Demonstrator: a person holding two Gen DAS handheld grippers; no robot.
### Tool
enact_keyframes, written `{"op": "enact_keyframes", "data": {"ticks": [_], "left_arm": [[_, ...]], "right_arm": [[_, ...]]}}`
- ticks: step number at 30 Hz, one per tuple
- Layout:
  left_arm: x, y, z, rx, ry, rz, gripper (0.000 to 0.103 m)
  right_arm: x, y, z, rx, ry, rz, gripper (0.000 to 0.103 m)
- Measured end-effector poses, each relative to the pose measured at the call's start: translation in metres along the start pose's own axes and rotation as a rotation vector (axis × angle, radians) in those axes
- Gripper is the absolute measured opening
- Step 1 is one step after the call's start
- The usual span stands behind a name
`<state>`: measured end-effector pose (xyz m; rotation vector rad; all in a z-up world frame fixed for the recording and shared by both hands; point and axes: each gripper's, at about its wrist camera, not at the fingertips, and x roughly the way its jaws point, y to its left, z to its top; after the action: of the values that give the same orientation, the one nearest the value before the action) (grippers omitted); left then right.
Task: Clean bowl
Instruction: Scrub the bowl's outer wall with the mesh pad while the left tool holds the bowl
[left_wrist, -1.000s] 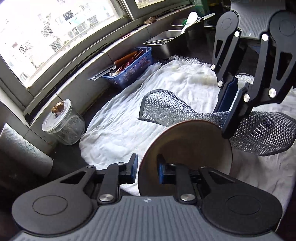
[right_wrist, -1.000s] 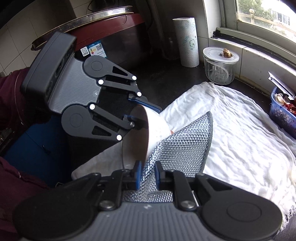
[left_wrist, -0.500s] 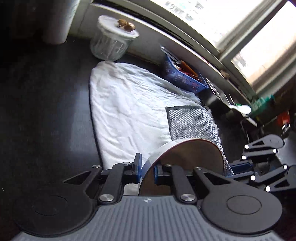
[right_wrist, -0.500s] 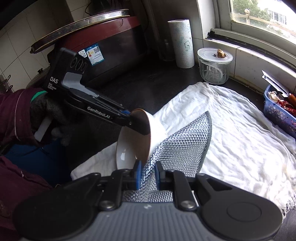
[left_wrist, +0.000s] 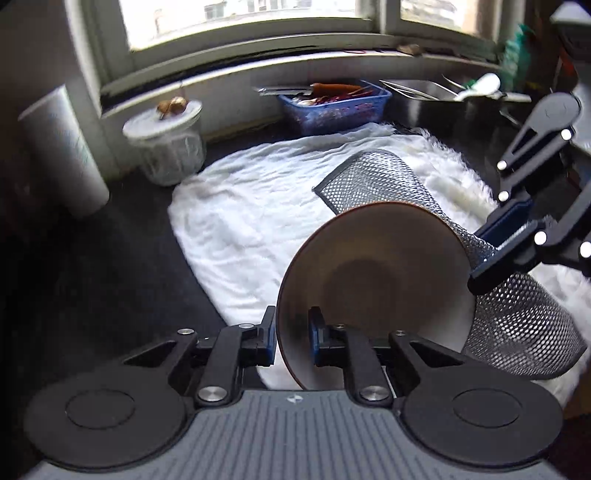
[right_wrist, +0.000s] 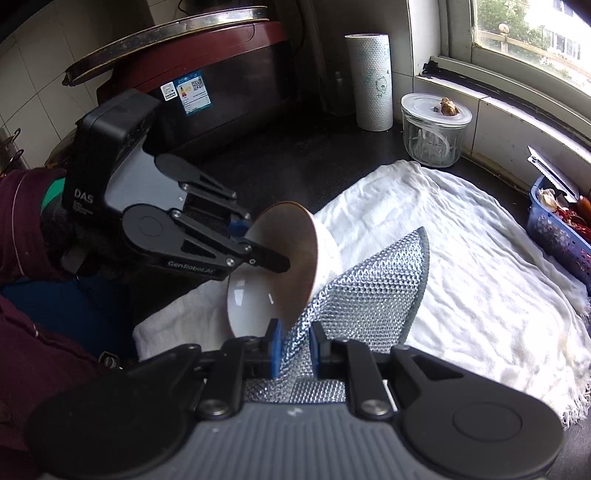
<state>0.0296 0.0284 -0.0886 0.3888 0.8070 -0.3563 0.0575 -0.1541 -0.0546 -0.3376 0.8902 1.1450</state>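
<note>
A dark counter (right_wrist: 295, 158) runs below a window (left_wrist: 240, 22), with a red-lidded cooker (right_wrist: 207, 74) standing at its back by the tiled wall. A rumpled white cloth (left_wrist: 251, 221) covers much of the counter. Beside it, near the sill, stand a paper-towel roll (right_wrist: 371, 79), a lidded glass jar (right_wrist: 434, 131) with a small brown object on its lid, and a blue basket (left_wrist: 334, 105) of utensils; a steel tray (left_wrist: 424, 90) sits further along. Above the cloth, a person in a maroon sleeve (right_wrist: 26, 221) holds the left gripper (left_wrist: 291, 339), whose jaws are opening with the rim of the bowl (left_wrist: 373, 273) still between them; the bowl, white inside with a brown rim, is tilted on edge over the cloth's near end. In the left wrist view one pad (left_wrist: 269, 339) stands just off the bowl's outer wall, the other (left_wrist: 316, 341) inside the rim, and whether either still presses cannot be told. The right gripper (right_wrist: 293, 347) is closed narrowly on a silver mesh scrubbing cloth (right_wrist: 373, 295), which rises in a stiff fold and lies against the bowl's outer side. In the left wrist view the mesh curves behind the bowl, emerging on both sides.
</note>
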Motion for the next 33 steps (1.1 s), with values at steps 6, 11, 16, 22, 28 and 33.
{"op": "enact_keyframes", "data": {"ticks": [6,11,16,22,28,33], "left_arm": [[0.000,0.010,0.009,0.005,0.004,-0.085,0.012],[0.003,0.043,-0.012,-0.414,0.002,-0.175,0.012],[0.013,0.070,-0.052,-0.824,0.020,-0.276,0.012],[0.016,0.064,-0.052,-0.767,0.039,-0.258,0.011],[-0.001,0.009,-0.007,-0.071,0.030,-0.033,0.016],[-0.006,0.006,0.004,0.028,0.025,-0.059,0.011]], "right_arm": [[0.002,0.006,0.003,-0.026,0.003,-0.008,0.016],[0.003,0.009,0.000,-0.035,0.007,-0.027,0.016],[0.007,0.012,-0.003,-0.042,0.020,-0.025,0.017],[0.006,0.010,-0.003,-0.030,0.010,-0.013,0.016],[0.007,0.010,-0.001,-0.043,0.012,-0.012,0.016],[0.009,0.013,0.003,-0.068,0.015,-0.023,0.016]]}}
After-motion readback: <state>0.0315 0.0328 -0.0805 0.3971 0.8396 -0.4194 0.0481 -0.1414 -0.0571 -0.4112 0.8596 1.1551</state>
